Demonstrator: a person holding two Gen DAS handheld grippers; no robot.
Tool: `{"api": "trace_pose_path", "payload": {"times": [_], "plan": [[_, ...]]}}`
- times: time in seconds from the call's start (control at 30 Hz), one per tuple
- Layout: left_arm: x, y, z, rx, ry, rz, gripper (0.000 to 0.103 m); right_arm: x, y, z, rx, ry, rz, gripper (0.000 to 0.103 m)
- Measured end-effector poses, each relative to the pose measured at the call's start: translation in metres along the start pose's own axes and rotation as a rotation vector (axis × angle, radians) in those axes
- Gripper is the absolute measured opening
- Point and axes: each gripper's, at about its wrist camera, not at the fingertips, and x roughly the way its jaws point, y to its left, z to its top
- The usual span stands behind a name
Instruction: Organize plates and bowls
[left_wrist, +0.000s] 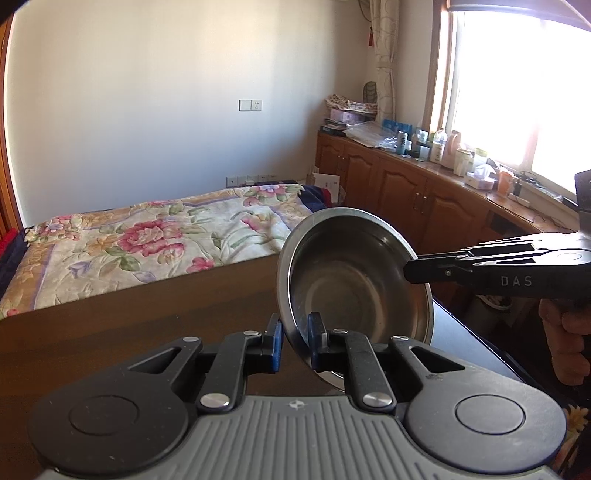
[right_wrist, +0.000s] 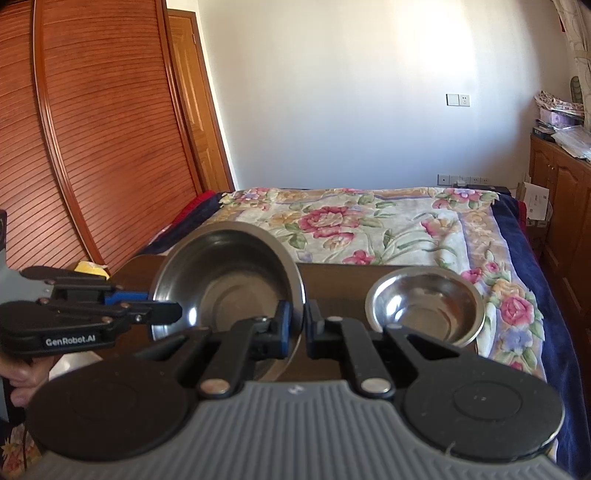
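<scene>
A large steel bowl (left_wrist: 351, 280) is held tilted above the dark wooden table (left_wrist: 129, 325). My left gripper (left_wrist: 297, 341) is shut on its near rim, and my right gripper (left_wrist: 415, 271) comes in from the right, shut on the opposite rim. In the right wrist view the same bowl (right_wrist: 225, 273) is pinched at its right rim by my right gripper (right_wrist: 297, 323), while my left gripper (right_wrist: 162, 308) grips its left rim. A smaller steel bowl (right_wrist: 424, 306) sits upright on the table (right_wrist: 332, 280) to the right.
A bed with a floral cover (right_wrist: 369, 225) lies just beyond the table. Wooden cabinets (left_wrist: 406, 188) with cluttered tops run under the window on the right. A wooden wardrobe (right_wrist: 92, 129) stands to the left. A yellow object (right_wrist: 90, 268) lies at the table's far left.
</scene>
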Motion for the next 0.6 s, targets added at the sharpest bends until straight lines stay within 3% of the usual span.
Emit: {"api": "trace_pose_path", "payload": {"times": [0.6], "plan": [[-0.039, -0.019, -0.041, -0.004, 0.017, -0.04, 0.015, -0.032, 0.014, -0.037, 0.035, 0.016, 0.011, 0.01]]}}
